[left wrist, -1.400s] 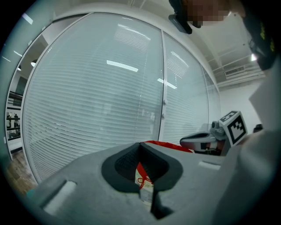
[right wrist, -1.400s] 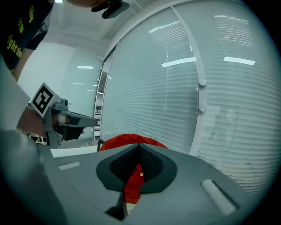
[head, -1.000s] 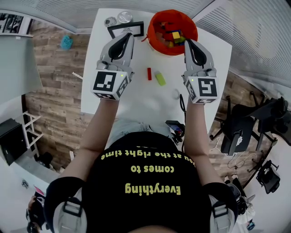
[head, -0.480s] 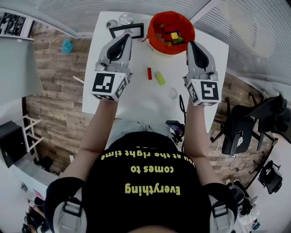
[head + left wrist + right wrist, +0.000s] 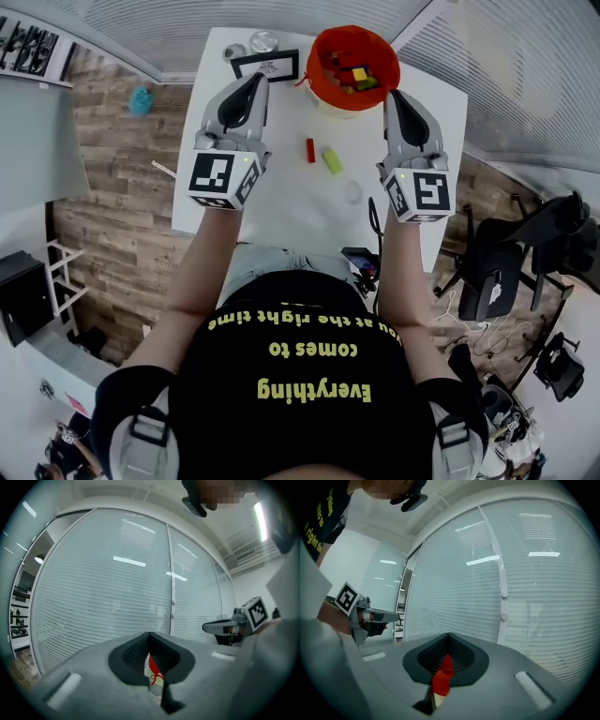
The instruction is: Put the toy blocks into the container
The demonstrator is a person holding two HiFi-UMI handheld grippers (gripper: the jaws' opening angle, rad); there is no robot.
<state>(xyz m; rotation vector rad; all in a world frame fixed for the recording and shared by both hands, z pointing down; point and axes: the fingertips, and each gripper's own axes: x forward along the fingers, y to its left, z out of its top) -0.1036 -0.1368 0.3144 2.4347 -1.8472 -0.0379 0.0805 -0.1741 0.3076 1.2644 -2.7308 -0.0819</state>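
Observation:
A red container (image 5: 323,45) with several coloured blocks inside stands at the far middle of the white table (image 5: 281,206). On the table in front of it lie a red block (image 5: 309,150) and a green block (image 5: 331,160), between my two grippers. My left gripper (image 5: 256,82) hovers left of the blocks, its jaws shut and empty. My right gripper (image 5: 393,97) hovers just right of the container, also shut with nothing in it. In both gripper views the jaws (image 5: 150,637) (image 5: 449,637) meet, and only a sliver of the red container shows through the gap below.
A framed card (image 5: 265,64) and two round metal lids (image 5: 264,40) sit at the table's far left. A small clear round thing (image 5: 354,192) lies near the right gripper. A black office chair (image 5: 492,272) stands right of the table. Blinds behind glass fill both gripper views.
Both grippers stay shut and in almost the same places. The head view has shifted slightly. The blocks on the table have not moved.

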